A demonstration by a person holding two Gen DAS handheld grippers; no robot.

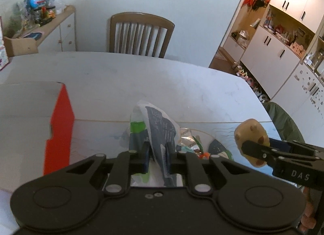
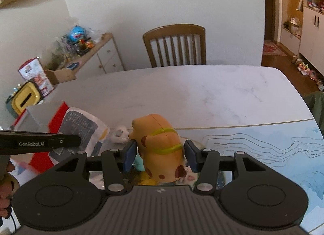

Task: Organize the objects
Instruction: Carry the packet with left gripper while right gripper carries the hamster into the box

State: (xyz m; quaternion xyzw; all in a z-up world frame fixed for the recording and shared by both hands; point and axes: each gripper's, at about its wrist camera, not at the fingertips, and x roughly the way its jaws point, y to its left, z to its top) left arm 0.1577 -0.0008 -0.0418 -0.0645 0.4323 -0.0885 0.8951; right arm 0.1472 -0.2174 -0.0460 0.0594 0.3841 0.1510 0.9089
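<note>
A: Any writing? 
B: "DAS" on your right claw (image 1: 255,152), "GenRobot.AI" on your left claw (image 1: 157,155).

A: Grips? 
B: Left pinches a crinkled white-and-navy plastic packet (image 1: 157,128); right clamps an orange spotted plastic toy (image 2: 162,145), both above the white marble surface (image 2: 202,97).

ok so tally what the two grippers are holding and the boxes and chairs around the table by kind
snack bag, pinched in the left gripper: 1
orange toy animal, in the right gripper: 1
red and white box on the table: 1
wooden chair: 1
total: 4
</note>
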